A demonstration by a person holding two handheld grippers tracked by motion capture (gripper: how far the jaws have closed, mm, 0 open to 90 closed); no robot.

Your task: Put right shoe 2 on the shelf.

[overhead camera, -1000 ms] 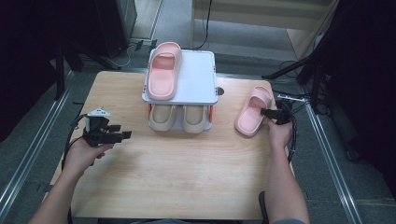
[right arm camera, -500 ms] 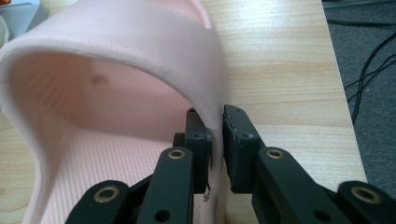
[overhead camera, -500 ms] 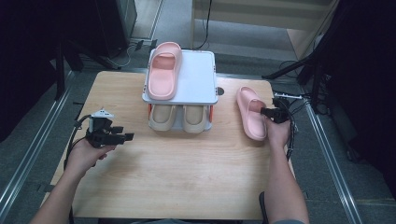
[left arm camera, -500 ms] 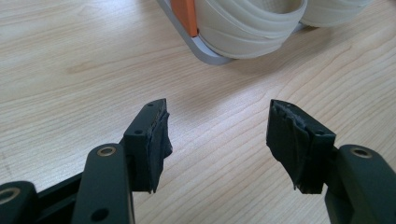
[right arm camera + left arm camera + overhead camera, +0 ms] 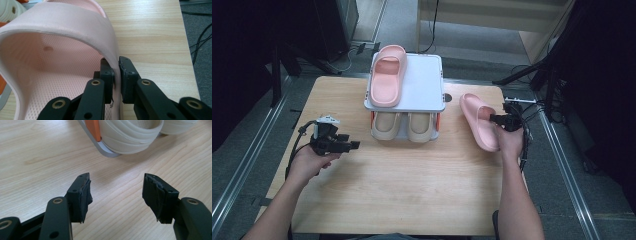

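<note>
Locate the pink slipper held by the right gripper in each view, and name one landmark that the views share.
High view: pink slipper at right, on the table beside the rack.
Left gripper view: not in it.
Right gripper view: fills the left and centre, strap pinched by the fingers.
Shared landmark: the wooden table.

We find the right tool clamped on the side wall of a pink slipper, one pad inside the strap, one outside; its jaws have just been closing. The slipper's dotted footbed faces us. A light wooden tabletop lies beyond, black cables past its edge.
</note>
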